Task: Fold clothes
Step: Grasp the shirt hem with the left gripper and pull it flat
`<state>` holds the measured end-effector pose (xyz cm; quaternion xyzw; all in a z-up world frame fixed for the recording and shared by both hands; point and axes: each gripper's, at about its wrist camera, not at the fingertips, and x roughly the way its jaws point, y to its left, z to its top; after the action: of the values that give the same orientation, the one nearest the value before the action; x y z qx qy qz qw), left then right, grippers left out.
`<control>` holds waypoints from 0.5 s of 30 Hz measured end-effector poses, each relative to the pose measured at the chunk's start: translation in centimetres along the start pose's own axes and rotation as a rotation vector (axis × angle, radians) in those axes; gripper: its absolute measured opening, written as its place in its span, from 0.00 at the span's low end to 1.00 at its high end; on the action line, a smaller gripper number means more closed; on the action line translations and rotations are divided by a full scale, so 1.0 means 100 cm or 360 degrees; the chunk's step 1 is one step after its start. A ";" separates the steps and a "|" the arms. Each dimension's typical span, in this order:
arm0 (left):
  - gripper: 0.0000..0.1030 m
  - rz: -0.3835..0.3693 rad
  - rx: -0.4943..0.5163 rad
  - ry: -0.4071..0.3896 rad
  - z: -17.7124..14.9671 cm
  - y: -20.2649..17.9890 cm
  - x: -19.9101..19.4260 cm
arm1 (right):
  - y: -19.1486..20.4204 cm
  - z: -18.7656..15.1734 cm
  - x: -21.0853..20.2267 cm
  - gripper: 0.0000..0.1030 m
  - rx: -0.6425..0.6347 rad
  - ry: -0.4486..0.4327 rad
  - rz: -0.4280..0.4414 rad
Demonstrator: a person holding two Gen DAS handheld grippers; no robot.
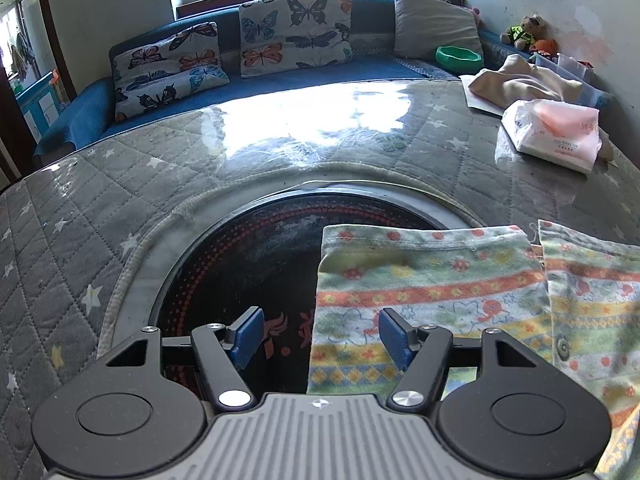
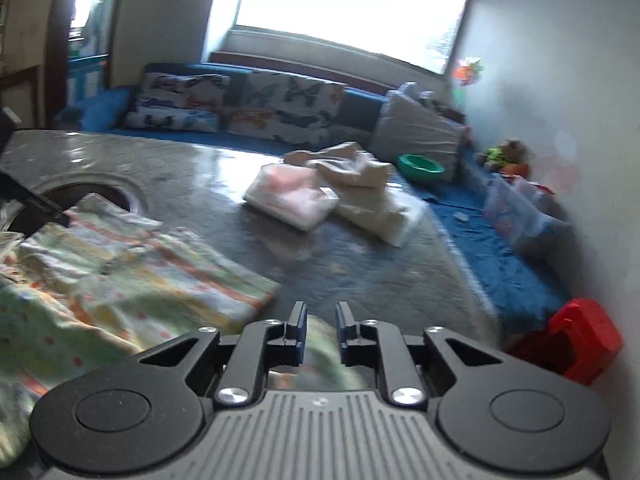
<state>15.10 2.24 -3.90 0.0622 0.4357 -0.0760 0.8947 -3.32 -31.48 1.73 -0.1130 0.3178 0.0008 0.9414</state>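
Beyond the left gripper's [image 1: 320,336] empty, spread fingers lie two butterfly pillows [image 1: 296,32]; right gripper's [image 2: 321,330] fingers narrowly parted over striped cloth [image 2: 120,264].

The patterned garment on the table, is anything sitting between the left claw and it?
Nothing visible stands in the way. The left claw is open right at the near edge of the patterned garment, one pad already over the cloth. The tissue pack lies well beyond, off to the side.
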 end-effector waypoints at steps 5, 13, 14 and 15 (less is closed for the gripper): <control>0.63 -0.0019 0.0005 0.0001 0.002 0.000 0.009 | 0.025 0.003 0.035 0.28 0.0033 0.0102 0.0198; 0.19 -0.0127 0.0025 -0.0029 0.010 -0.003 0.014 | 0.030 0.008 0.087 0.34 0.0229 0.0271 0.0355; 0.15 -0.0135 0.0028 -0.0033 0.010 -0.004 0.014 | 0.029 0.008 0.093 0.34 0.0245 0.0287 0.0352; 0.09 -0.0137 0.0026 -0.0038 0.010 -0.003 0.014 | 0.028 0.008 0.098 0.33 0.0262 0.0303 0.0349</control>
<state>16.67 1.63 -4.46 0.0496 0.4265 -0.1187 0.8953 4.80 -29.26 -4.14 0.0003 0.4149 0.0670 0.9074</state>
